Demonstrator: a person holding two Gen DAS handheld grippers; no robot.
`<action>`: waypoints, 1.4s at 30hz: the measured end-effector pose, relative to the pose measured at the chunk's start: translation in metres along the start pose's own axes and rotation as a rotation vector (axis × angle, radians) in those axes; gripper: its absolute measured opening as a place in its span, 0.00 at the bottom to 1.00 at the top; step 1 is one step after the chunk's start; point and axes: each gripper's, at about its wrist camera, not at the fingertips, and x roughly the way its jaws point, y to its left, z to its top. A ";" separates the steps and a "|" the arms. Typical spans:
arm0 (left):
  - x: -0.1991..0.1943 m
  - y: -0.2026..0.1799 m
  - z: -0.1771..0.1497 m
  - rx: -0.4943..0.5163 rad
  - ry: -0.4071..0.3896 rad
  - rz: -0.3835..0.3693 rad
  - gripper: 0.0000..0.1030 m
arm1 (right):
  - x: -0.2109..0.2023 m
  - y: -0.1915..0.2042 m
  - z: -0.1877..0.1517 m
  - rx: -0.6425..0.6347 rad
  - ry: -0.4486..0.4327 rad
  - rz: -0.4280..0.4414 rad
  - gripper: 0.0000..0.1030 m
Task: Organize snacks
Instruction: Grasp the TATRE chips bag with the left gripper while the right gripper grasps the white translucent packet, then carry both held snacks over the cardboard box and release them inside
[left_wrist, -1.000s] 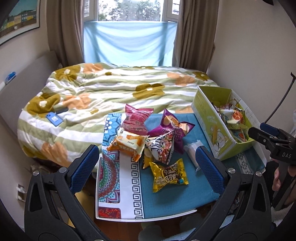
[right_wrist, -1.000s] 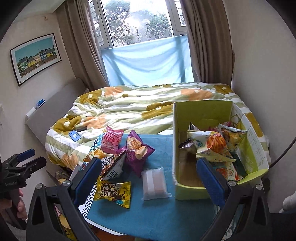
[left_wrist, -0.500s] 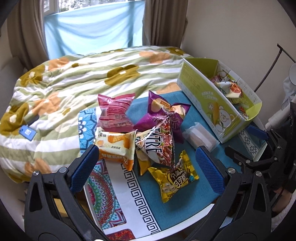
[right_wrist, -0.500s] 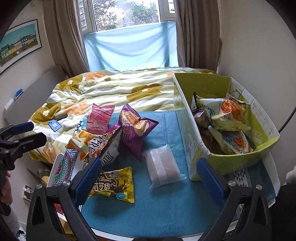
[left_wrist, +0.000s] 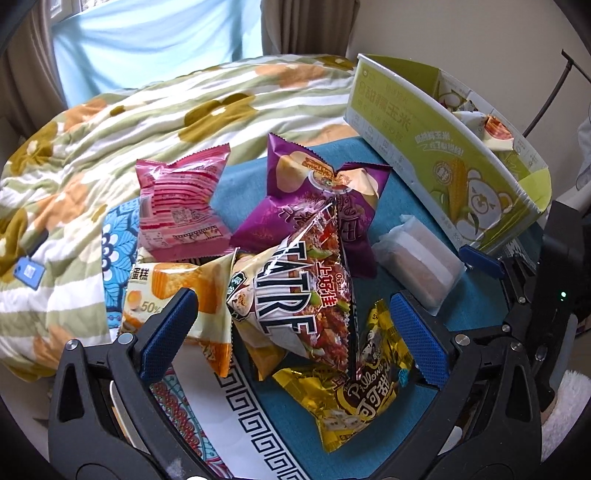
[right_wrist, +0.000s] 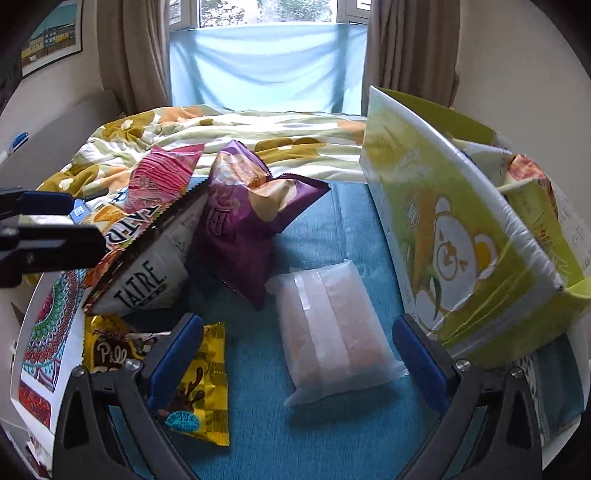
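Bed quilt (left_wrist: 155, 122) ahead of me, striped green and white with mustard and orange flowers, rumpled. Blue tag (left_wrist: 28, 272) lying on quilt at my left. Light blue cloth (right_wrist: 269, 66) hung across lower window; brown curtains (right_wrist: 129, 51) either side. Trees visible through glass above cloth. Framed picture (right_wrist: 51, 40) on left wall. Teal cloth (right_wrist: 332, 229) covering desk, patterned mandala mat (right_wrist: 51, 325) with Greek-key border at its left edge. Thin dark rod (left_wrist: 554, 96) against right wall. White fluffy rug (left_wrist: 565, 406) low at right.
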 end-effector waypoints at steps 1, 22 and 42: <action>0.004 -0.001 0.001 0.000 0.004 0.001 1.00 | 0.006 -0.003 0.000 0.037 0.007 0.000 0.99; 0.056 -0.006 -0.001 0.060 0.115 0.092 0.87 | 0.048 -0.011 -0.004 0.119 0.168 -0.087 0.94; 0.044 -0.010 -0.005 0.047 0.117 0.085 0.66 | 0.050 -0.012 0.003 0.105 0.129 -0.086 0.58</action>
